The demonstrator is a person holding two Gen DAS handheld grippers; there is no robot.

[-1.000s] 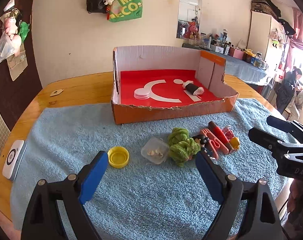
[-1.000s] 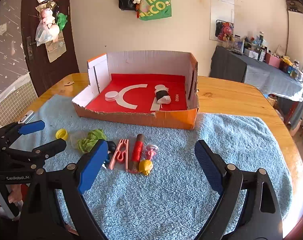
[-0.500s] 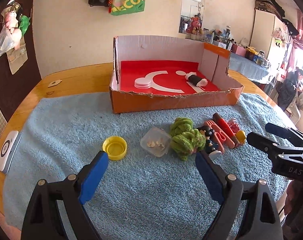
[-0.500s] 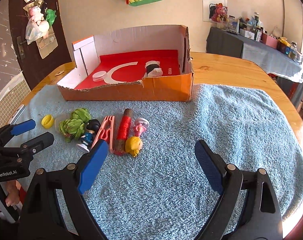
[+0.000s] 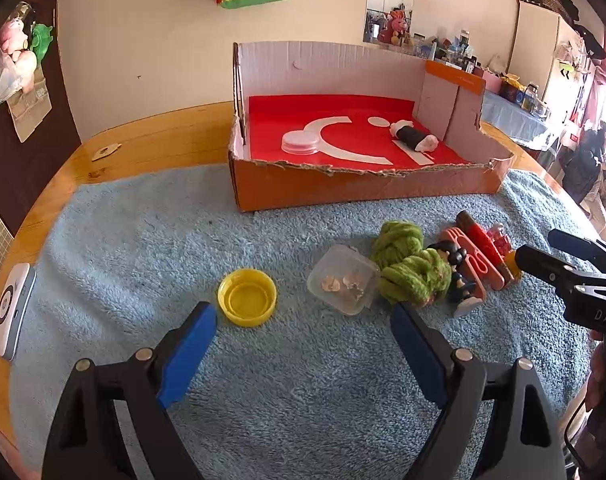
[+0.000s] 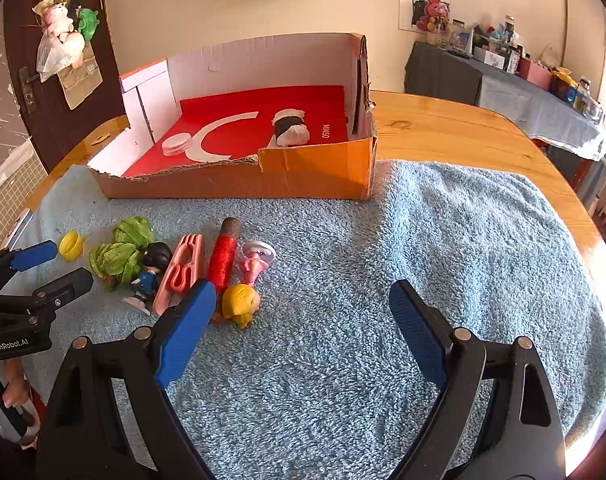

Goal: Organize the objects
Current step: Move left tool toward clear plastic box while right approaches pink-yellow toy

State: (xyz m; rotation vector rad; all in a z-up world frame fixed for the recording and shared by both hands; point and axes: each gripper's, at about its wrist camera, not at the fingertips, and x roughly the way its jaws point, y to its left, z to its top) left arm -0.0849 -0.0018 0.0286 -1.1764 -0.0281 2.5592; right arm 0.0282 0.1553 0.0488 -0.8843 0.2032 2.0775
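**Two grippers spread and empty; loose items lie in a row short of the box**

Two grippers, both with blue pads wide apart, nothing between them. Your left gripper (image 5: 303, 334) hovers low over the blue fleece towel (image 5: 143, 240); your right gripper (image 6: 303, 312) hovers over the same towel further right.

Loose items, all on the towel in front of the orange cardboard box with red floor (image 5: 363, 190):
- yellow plastic bottle cap (image 5: 247, 297), open side up, just ahead of your left gripper's left pad
- clear square plastic tub (image 5: 343, 284), nearly centred between your left gripper's pads
- green knitted bundle (image 5: 413, 266), touching the tub's right side
- dark-haired toy figure (image 6: 151, 270), pink plastic clip (image 6: 181, 272), red glittery cylinder (image 6: 223, 256), pink small toy (image 6: 257, 260), yellow-haired toy head (image 6: 241, 300), packed side by side

Box already holds a white round lid (image 5: 301, 143) and a black-and-white roll (image 5: 413, 138).

Key relation: the cylinder's long axis runs away from you toward the box, its near end just beside your right gripper's left pad. Judgement: your right gripper is nearer to it, and a closing line across that axis suits. The tub suits your left.
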